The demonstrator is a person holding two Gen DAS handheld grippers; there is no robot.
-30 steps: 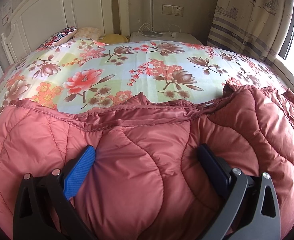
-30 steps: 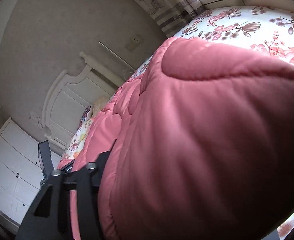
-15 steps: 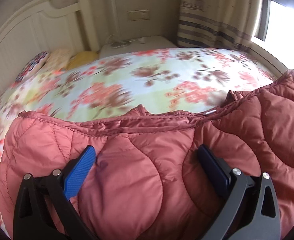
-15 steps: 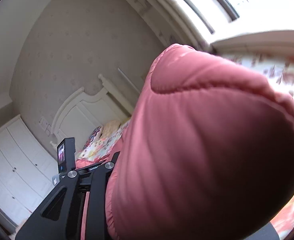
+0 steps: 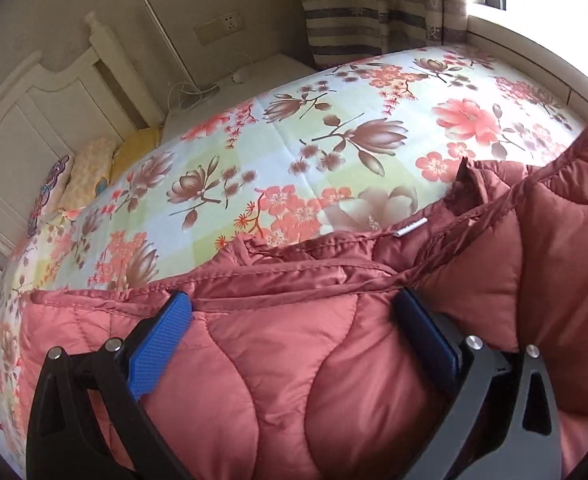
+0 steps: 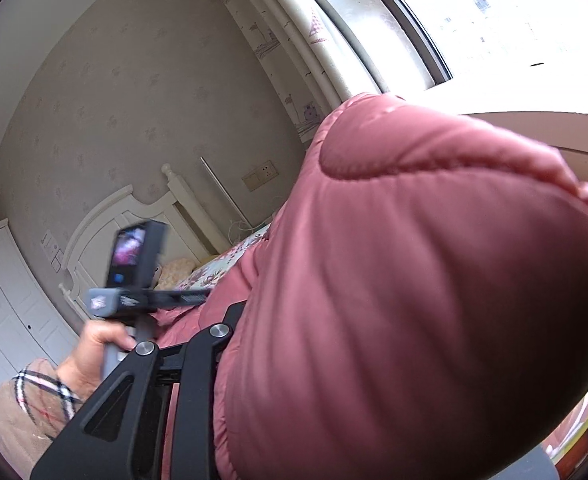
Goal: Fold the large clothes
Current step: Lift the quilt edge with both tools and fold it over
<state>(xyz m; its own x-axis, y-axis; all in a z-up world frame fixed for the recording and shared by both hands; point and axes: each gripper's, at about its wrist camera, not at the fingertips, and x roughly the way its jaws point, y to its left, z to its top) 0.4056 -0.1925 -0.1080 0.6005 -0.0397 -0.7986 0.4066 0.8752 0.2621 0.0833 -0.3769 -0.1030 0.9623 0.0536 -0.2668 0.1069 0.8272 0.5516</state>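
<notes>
The quilted pink jacket lay partly on the bed, over its floral sheet, with one end lifted towards the window. A thick quilted fold was bulged between the blue pads of the left hand-held gripper, whose jaws stood wide around the padding and appeared to press on it. The right hand-held gripper was seen only in part; a puffed bundle of the jacket hid its tips, and it appeared clamped on that bundle. The jacket was judged light, soft, springy and slippery-shelled. Hold was best taken at stitched seams or the zip edge, where the filling was thinner.
</notes>
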